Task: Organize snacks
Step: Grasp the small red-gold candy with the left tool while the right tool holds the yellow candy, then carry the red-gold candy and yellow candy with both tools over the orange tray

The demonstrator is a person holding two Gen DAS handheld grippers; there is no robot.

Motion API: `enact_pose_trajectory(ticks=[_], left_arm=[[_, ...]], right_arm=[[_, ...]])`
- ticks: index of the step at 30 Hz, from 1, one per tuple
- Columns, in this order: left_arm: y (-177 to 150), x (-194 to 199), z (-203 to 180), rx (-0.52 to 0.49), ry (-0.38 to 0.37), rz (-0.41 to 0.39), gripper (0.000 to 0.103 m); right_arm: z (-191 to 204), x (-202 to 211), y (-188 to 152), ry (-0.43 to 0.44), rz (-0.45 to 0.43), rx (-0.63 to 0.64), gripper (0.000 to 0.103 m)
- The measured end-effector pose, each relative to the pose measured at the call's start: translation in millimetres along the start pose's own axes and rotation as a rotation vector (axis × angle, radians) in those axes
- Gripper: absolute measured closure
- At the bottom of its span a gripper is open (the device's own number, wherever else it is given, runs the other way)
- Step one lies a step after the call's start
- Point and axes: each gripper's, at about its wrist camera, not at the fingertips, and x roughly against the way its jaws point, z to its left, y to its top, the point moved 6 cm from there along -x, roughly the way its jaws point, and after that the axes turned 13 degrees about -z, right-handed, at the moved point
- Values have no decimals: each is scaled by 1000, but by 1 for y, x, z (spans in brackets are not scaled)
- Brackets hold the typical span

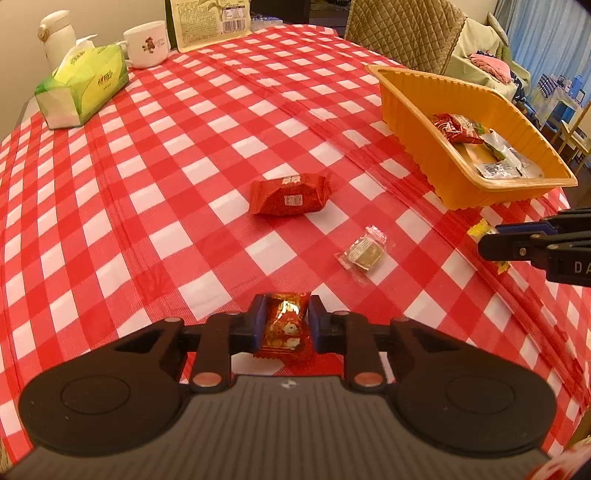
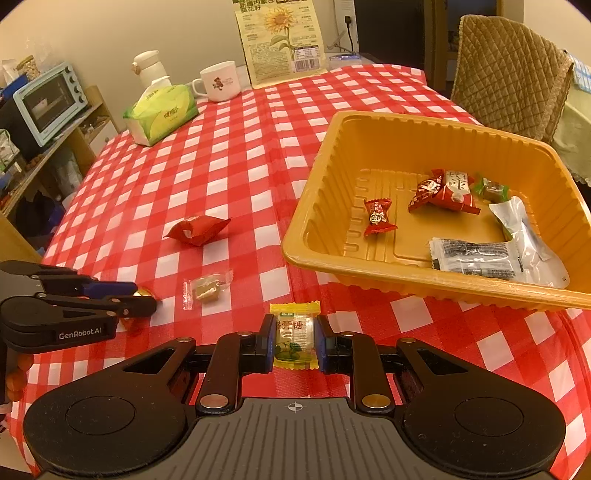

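Observation:
My left gripper (image 1: 284, 325) is shut on a small red and gold wrapped candy (image 1: 283, 326) just above the checked cloth. My right gripper (image 2: 293, 341) is shut on a yellow wrapped candy (image 2: 294, 338), in front of the orange tray (image 2: 321, 206). The tray holds several wrapped snacks, among them a small red candy (image 2: 378, 217) and a silver packet (image 2: 476, 258). On the cloth lie a red snack packet (image 1: 290, 195) (image 2: 197, 229) and a clear-wrapped brown sweet (image 1: 364, 254) (image 2: 207, 288). The right gripper (image 1: 491, 240) shows at the right edge of the left wrist view; the left gripper (image 2: 146, 299) shows at the left of the right wrist view.
A green tissue pack (image 1: 83, 86), a white mug (image 1: 147, 44) and a white flask (image 1: 57, 33) stand at the table's far left. A sunflower seed bag (image 2: 282, 40) leans at the back. A quilted chair (image 2: 509, 77) stands behind the tray; a shelf with a toaster oven (image 2: 48, 101) is left.

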Motion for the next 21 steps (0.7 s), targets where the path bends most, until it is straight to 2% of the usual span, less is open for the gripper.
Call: enact_pose_trajectory(ticks=[12, 21], left_arm=[[0, 17, -1, 37, 7, -18, 84], [2, 47, -8, 69, 7, -60, 84]], right_arm=[[1, 12, 1, 28, -18, 1, 81], [0, 29, 1, 54, -43, -5, 81]])
